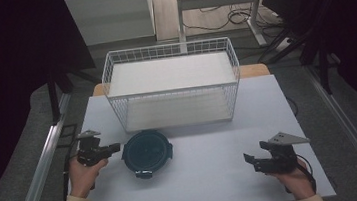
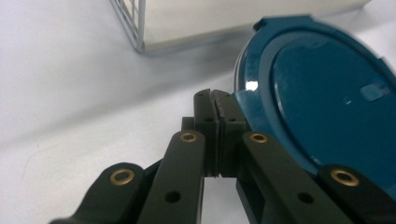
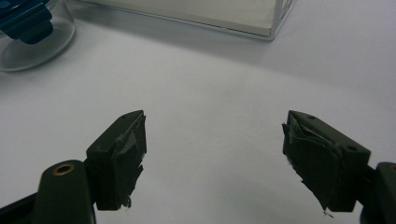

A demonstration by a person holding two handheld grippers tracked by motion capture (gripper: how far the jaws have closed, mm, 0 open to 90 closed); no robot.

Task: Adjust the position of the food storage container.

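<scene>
Now the left gripper point(image 2: 215, 100) has its jaws pressed tight together with nothing between them. Its tip sits just beside the left edge of the round blue lid point(image 2: 327, 102); whether it touches the rim I cannot tell. That lid tops a clear bowl point(image 3: 35, 39), seen at the upper left of the right gripper view. In the high view the bowl sits at the lower left of the middle, near the white wire basket point(image 1: 169, 56) higher up.

The right gripper point(image 3: 215, 158) has its jaws wide apart over the bare white table point(image 1: 224, 176), well away from the bowl.

I think the step is getting at the lid's edge. Next, the left tip should push or hook the rim.

Count: two grippers, one bowl, one lid, one basket, one table.
</scene>
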